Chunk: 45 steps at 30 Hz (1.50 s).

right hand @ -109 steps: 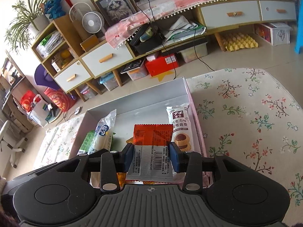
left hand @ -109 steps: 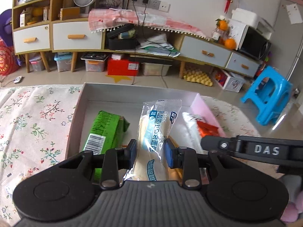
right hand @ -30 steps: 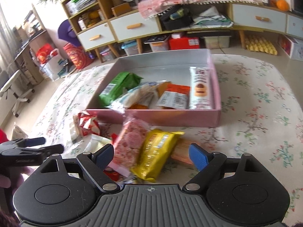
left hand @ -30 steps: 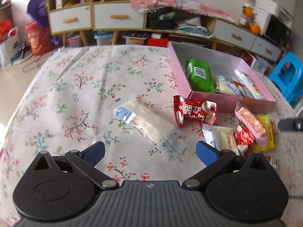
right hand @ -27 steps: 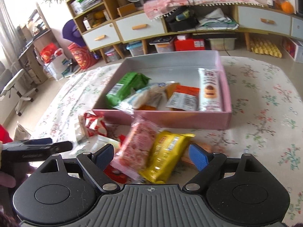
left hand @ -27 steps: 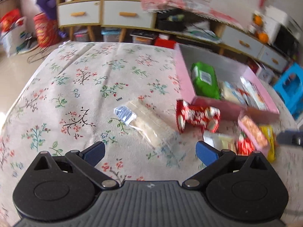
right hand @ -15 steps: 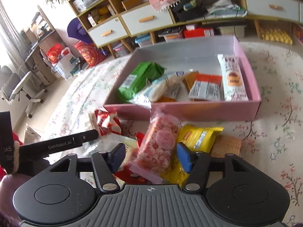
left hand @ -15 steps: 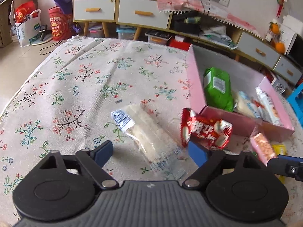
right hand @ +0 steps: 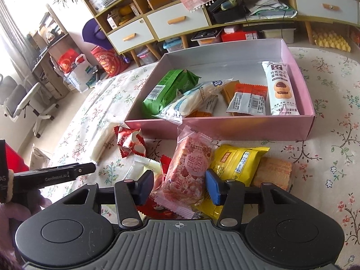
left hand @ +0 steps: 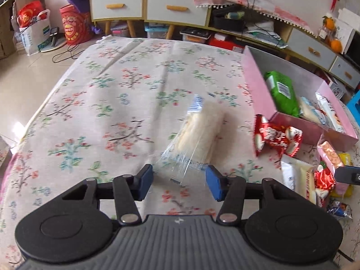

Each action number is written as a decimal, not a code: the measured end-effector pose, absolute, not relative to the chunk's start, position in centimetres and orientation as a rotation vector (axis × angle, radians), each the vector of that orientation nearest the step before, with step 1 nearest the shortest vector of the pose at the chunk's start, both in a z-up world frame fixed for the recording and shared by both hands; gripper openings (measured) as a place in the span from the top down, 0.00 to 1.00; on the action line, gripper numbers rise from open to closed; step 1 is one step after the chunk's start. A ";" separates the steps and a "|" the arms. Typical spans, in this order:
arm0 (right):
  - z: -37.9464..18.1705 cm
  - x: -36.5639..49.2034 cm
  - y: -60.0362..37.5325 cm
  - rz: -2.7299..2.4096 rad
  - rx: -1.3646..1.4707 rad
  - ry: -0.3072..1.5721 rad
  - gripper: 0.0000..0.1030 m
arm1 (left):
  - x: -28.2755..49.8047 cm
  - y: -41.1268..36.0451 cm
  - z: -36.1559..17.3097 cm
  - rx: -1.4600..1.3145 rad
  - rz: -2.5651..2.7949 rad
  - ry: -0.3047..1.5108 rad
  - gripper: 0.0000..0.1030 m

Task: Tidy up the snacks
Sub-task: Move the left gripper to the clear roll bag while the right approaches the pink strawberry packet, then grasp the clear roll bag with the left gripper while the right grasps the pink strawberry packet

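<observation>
My left gripper (left hand: pixel 180 180) hangs low over the flowered tablecloth, its jaws closing around the near end of a clear-wrapped white rice cracker (left hand: pixel 200 132). Its right pad touches the wrapper and a thin gap shows at the left pad. My right gripper (right hand: pixel 180 185) has its jaws still closing, with both pads against a pink snack pack (right hand: pixel 191 171) that lies on the loose pile. The pink box (right hand: pixel 225 130) behind the pile holds a green pack (right hand: pixel 168 90) and several other snacks.
A red wrapper (left hand: pixel 276 137) and a white bar (left hand: pixel 299 180) lie right of the cracker. A yellow pack (right hand: pixel 238 159) and a wafer pack (right hand: pixel 274 173) flank the pink pack. A hand (right hand: pixel 13 204) holds the left gripper. Cabinets stand beyond the table.
Both pairs of jaws went from wide apart to narrow. The left gripper moved over the cracker, which now lies turned. The right gripper came down onto the pink pack.
</observation>
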State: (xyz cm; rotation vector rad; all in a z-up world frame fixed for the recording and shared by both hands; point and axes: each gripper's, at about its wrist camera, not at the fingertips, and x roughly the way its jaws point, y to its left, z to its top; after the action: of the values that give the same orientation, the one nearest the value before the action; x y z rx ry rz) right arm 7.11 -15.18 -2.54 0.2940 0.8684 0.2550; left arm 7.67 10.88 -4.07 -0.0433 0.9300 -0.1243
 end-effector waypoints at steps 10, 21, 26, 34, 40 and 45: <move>-2.8 7.6 -14.6 0.268 0.317 0.897 0.48 | 8.4 10.1 -3.6 -0.055 -0.202 0.852 0.33; -2.9 8.1 -15.3 0.257 0.374 0.894 0.48 | 10.2 9.1 -4.6 0.018 -0.260 0.868 0.23; -2.6 8.6 -15.7 0.238 0.408 0.889 0.48 | 9.7 8.6 -4.4 0.103 -0.291 0.844 0.14; -2.4 9.5 -15.1 0.209 0.401 0.873 0.50 | 10.7 8.3 -4.2 0.125 -0.317 0.809 0.14; -2.4 9.5 -14.5 0.177 0.336 0.878 0.70 | 11.6 7.5 -4.7 0.143 -0.300 0.824 0.33; -2.3 9.3 -15.1 0.175 0.347 0.885 0.79 | 11.7 7.0 -4.9 0.186 -0.267 0.827 0.52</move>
State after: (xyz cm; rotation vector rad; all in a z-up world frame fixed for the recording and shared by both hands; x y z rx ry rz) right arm 9.30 -15.15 -2.35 0.3474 0.8854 0.1753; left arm 11.69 7.02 -4.87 0.1857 0.8272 -0.2673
